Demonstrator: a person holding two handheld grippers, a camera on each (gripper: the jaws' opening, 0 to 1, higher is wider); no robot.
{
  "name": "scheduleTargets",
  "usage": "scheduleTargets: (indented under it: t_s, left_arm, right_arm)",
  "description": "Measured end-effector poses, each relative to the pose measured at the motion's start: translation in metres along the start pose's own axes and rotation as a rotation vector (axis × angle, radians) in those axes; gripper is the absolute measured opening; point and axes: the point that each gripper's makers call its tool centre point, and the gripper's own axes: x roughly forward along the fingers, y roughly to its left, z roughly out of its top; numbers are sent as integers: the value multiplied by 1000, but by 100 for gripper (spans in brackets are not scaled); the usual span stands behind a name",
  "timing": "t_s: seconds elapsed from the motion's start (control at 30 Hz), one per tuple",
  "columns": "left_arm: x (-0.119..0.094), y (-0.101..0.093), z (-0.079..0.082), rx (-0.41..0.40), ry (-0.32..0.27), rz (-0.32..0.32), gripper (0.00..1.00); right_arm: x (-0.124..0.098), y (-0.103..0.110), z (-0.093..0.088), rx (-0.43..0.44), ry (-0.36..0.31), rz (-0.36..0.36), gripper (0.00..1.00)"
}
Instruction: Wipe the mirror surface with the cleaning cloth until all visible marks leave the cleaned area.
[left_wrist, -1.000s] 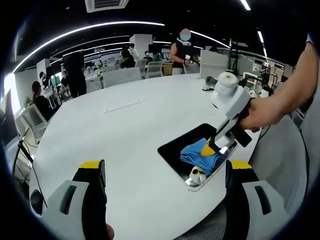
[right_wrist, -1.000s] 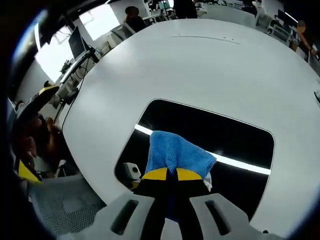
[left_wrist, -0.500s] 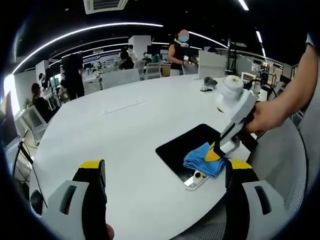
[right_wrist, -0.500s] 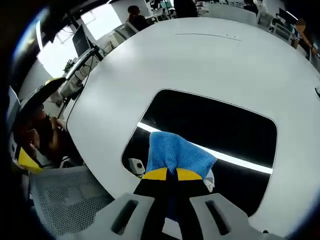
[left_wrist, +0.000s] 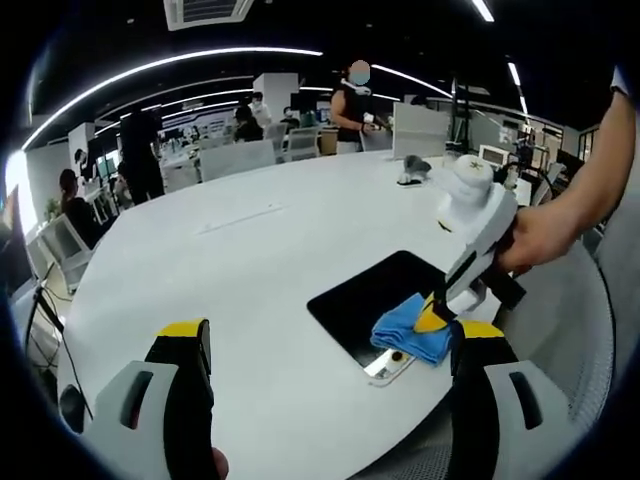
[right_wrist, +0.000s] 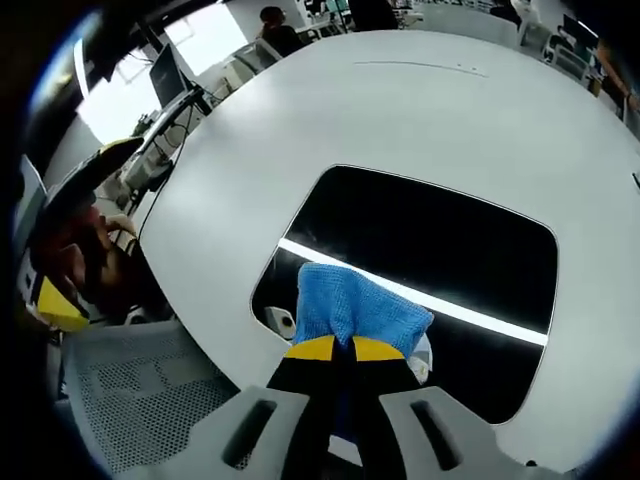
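A dark rectangular mirror (right_wrist: 430, 255) lies flat on the white round table (right_wrist: 400, 110), reflecting a bright ceiling strip. My right gripper (right_wrist: 343, 350) is shut on a blue cleaning cloth (right_wrist: 350, 305) pressed onto the mirror's near edge. In the left gripper view the same mirror (left_wrist: 375, 300) sits near the table's right edge, with the cloth (left_wrist: 410, 335) and the right gripper (left_wrist: 432, 318) at its near corner, held by a person's hand (left_wrist: 535, 235). My left gripper (left_wrist: 330, 345) hangs open above the table (left_wrist: 250, 260), well left of the mirror, holding nothing.
A mesh chair seat (right_wrist: 140, 390) lies beyond the table edge. A small grey object (left_wrist: 412, 168) rests on the table's far side. Several people (left_wrist: 350, 100) and desks stand in the office behind. The left gripper's yellow tip (right_wrist: 55, 305) shows at the left of the right gripper view.
The right gripper has dragged the cloth along the mirror toward its near corner. The left gripper has held still.
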Motion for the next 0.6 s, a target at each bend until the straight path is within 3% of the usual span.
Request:
scheduleTargets:
  t_s: [0.6]
  left_arm:
    - [1, 3, 1, -6, -5, 5, 99]
  right_arm:
    - [-6, -12, -3, 13, -11, 8, 0]
